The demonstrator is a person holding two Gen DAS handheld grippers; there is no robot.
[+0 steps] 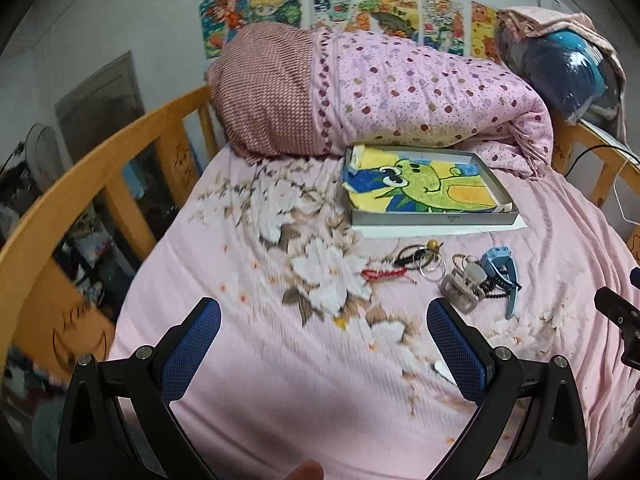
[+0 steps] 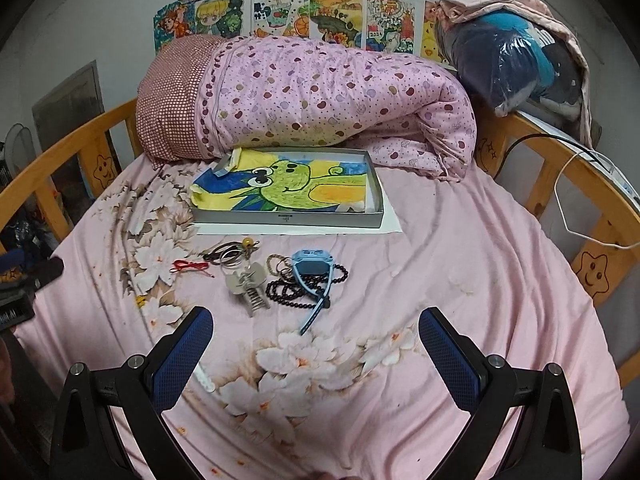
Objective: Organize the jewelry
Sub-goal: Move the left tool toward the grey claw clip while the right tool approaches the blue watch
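The far edge of the grey tray (image 2: 288,218) runs under the rolled pink quilt (image 2: 320,96), so its back wall is partly hidden. The drawing in the tray (image 2: 288,188) is creased at its left end, and the small label on the front wall is too small to read. In the jewelry pile the black bead strand (image 2: 292,294) passes beneath the blue watch (image 2: 310,268) — how many strands lie there cannot be told. The rings by the yellow bead (image 2: 249,243) overlap and cannot be counted. The right claw (image 1: 616,312) is cut off by the left wrist view's right edge; the left claw (image 2: 28,284) is cropped likewise at the other view's left edge. The wall drawings (image 2: 304,12) are clipped at the top.
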